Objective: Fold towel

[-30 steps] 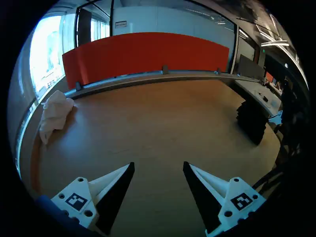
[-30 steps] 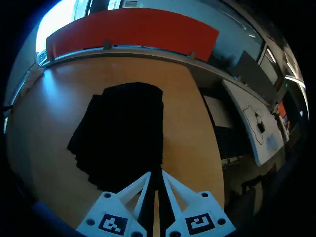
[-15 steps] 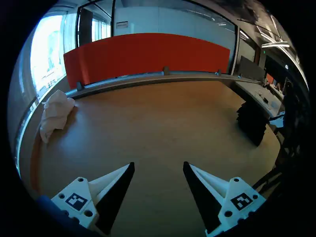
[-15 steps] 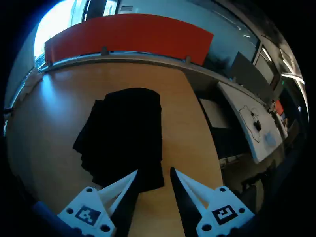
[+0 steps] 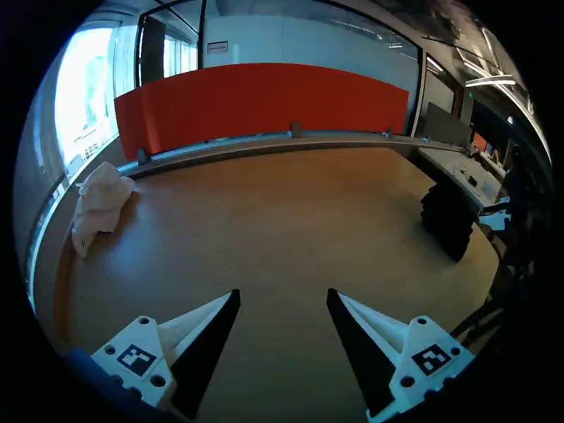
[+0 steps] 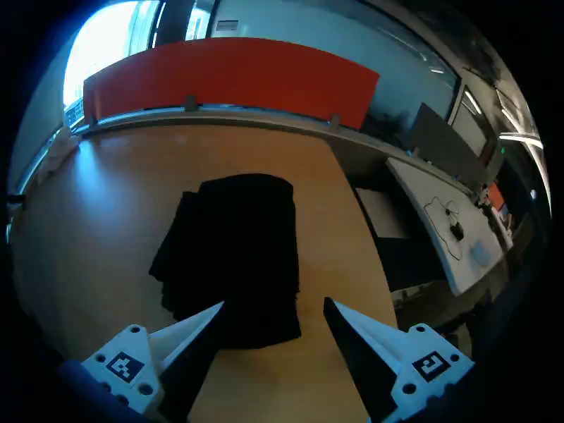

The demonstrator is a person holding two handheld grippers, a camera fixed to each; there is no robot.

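Black towel (image 6: pixel 236 254) lies folded on the wooden table (image 6: pixel 92 211), a compact dark rectangle whose layers step out unevenly along one long side. In the right gripper view we see the change clearly. A second ago our right gripper (image 6: pixel 273 303) had its fingers pressed together at the near edge of the cloth. Half a second ago they were parting, and now they stand spread wide with nothing between them. The near hem of the towel shows in the gap, and neither finger appears to touch it. The towel also sits a little farther from the camera than before, so we are drawing back as we let go.

Our left gripper (image 5: pixel 282 292) has not changed: its fingers stay spread over bare table and hold nothing. From its view the black towel (image 5: pixel 448 220) sits well off to the side near the table's edge. A crumpled cream cloth (image 5: pixel 99 204) rests at the opposite far corner, below the red partition (image 5: pixel 268 99).

We judge that the release marks the end of the last fold. The towel holds its shape without our grip, so the task looks finished or very nearly so. At most the stepped edge may still need squaring. The cream cloth may be next, though the pictures cannot tell us that.
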